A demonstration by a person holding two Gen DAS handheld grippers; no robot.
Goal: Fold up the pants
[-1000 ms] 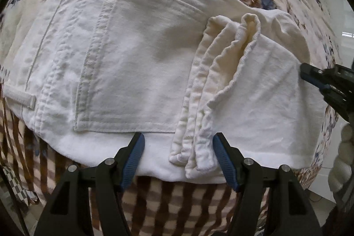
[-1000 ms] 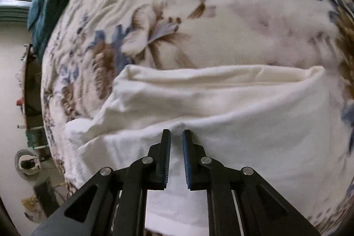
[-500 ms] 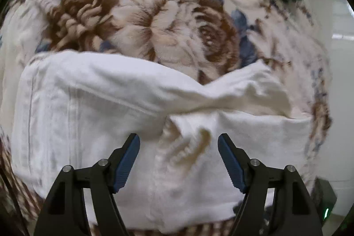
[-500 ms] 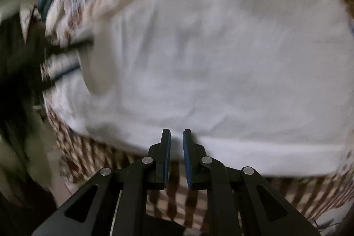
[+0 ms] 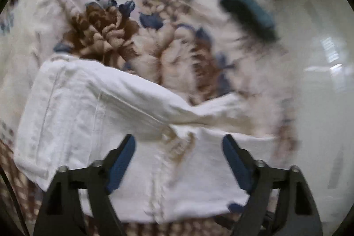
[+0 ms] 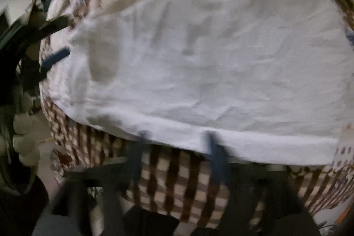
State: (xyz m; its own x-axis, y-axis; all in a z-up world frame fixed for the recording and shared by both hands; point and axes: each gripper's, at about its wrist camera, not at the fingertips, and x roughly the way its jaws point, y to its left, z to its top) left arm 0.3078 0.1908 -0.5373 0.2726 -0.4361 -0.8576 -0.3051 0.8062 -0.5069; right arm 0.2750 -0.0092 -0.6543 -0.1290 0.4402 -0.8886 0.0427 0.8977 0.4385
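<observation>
Two grippers are working over the white cotton pants (image 5: 93,116), which are lying folded into a compact bundle on the floral fleece blanket (image 5: 106,30) at the near edge of the bed, above a brown checked sheet (image 6: 177,178) hanging down the side. I am holding my left gripper (image 5: 178,160) with its blue-padded fingers spread wide and empty, hovering just above the bundle's near portion. My right gripper (image 6: 177,147) is blurring in its own view, but its fingers are showing apart at the bundle's near hem, gripping nothing. The bundle's long axis is running left to right across both grippers, lying directly ahead of each, with the left one sitting closer over it. I am judging the fold nearly complete, perhaps needing only smoothing.
</observation>
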